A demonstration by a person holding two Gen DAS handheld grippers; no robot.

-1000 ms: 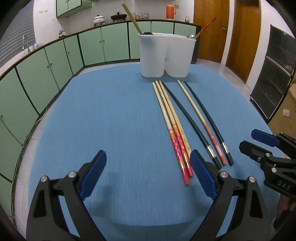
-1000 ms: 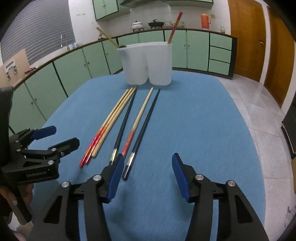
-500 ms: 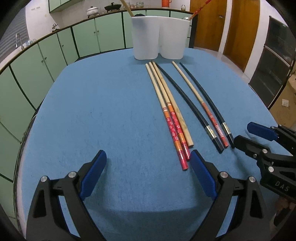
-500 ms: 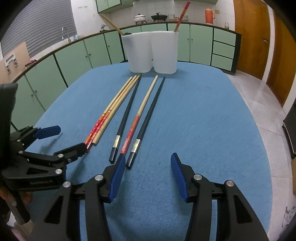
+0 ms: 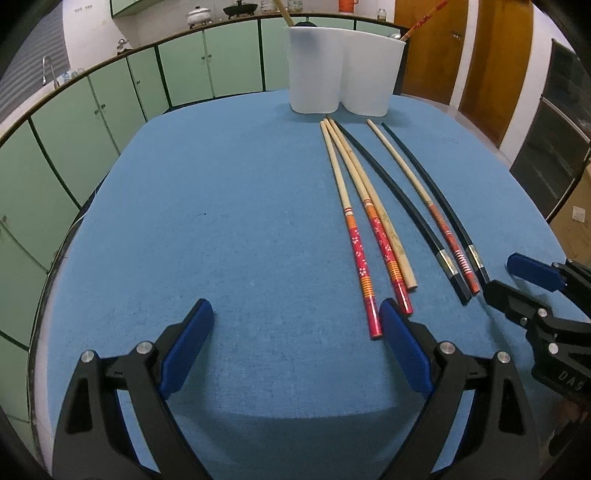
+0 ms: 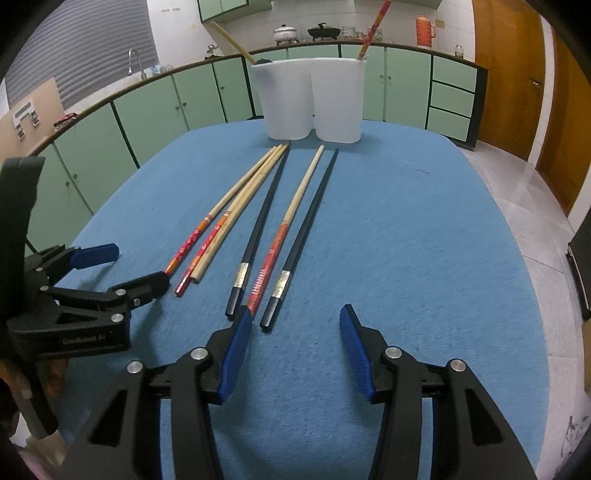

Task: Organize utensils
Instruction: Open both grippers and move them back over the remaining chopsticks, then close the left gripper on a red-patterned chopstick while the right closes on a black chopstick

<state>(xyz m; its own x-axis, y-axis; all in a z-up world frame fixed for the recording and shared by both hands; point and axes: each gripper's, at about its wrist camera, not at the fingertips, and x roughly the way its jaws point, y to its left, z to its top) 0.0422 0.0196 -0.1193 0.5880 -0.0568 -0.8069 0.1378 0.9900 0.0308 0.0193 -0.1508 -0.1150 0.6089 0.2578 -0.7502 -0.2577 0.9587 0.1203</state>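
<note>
**Utensil sorting: both grippers released over six loose chopsticks**

Right gripper [image 6: 291, 330]: jaws apart and closing, nothing pressed between the blue pads [image 6: 356, 341]. The near end of the rightmost black chopstick [image 6: 301, 236] lies just ahead of the gap, on its left side; the left pad sits over the butt of the red-banded chopstick [image 6: 284, 229].

Left gripper [image 5: 295, 328]: jaws spread wide, grasping nothing, bare cloth between them. Its right pad [image 5: 404, 349] is just beside the near ends of the two red floral chopsticks [image 5: 360, 258].

Worktop [image 6: 424, 240]: covered in blue cloth. Six chopsticks lie loose on it, running lengthwise from the grippers toward the holder, thick ends nearest:
- two red floral chopsticks, side by side;
- one plain bamboo chopstick [image 5: 391, 236], touching the inner floral one;
- a second black chopstick [image 6: 258, 229] with a silver band;
- the red-banded chopstick, between the two black ones.

White twin-cup holder [image 6: 310, 99]: upright at the far end of the worktop, just beyond the chopstick tips. A bamboo stick [image 6: 231, 40] leans out of the left cup, a red-patterned stick [image 6: 375, 27] out of the right. A dark item shows at the left cup's rim; too little is visible to identify it.

Surroundings: green cabinets [image 6: 147, 110] and a wooden door [image 6: 513, 74].
</note>
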